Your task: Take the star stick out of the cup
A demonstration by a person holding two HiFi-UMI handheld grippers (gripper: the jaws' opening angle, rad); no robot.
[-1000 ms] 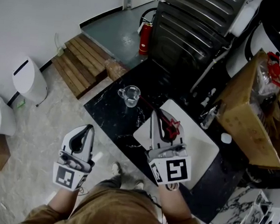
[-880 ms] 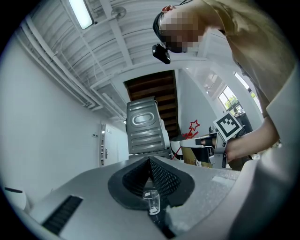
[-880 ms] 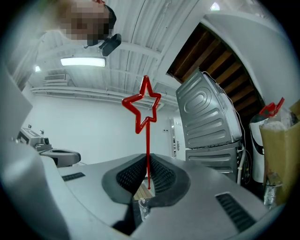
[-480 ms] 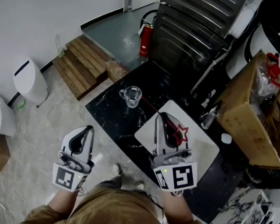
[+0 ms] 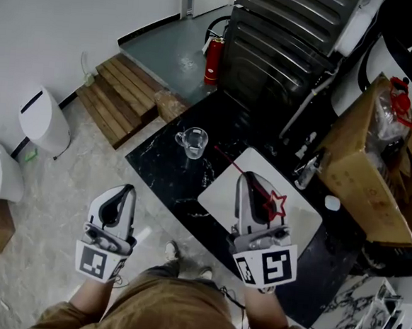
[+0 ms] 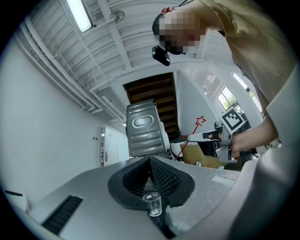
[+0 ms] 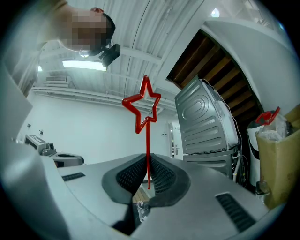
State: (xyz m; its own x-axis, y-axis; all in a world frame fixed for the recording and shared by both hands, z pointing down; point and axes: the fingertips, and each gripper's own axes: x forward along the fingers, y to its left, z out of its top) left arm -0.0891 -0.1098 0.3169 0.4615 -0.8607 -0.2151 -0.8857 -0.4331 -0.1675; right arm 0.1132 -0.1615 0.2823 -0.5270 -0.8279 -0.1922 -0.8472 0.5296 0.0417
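Two grippers show in the head view, held side by side. The right gripper (image 5: 252,179) has its jaws pressed together on the thin shaft of the red star stick (image 7: 146,140). In the right gripper view the shaft rises straight out of the seam between the ribbed pads (image 7: 129,176). The star outline stands well above the jaws, and the shaft's lower tip ends just under the grip, low between the pads.

The cup (image 5: 192,141), a clear glass one with a handle, stands upright on the black marble table (image 5: 164,171). It is ahead of this gripper's tips and to their left. The stick is outside it: its free tip hangs near the cup's right side, apart from the glass. A white tray (image 5: 302,228) lies on the table beneath the right gripper, and a cardboard box (image 5: 376,173) stands off to its right.

The left gripper (image 5: 126,191) hangs well to the left of the right one, off the table's edge and over the pale floor (image 5: 62,184). Its jaws meet on themselves. In the left gripper view the cup shows small beyond the closed tips, and the right gripper with the star appears up to the right.
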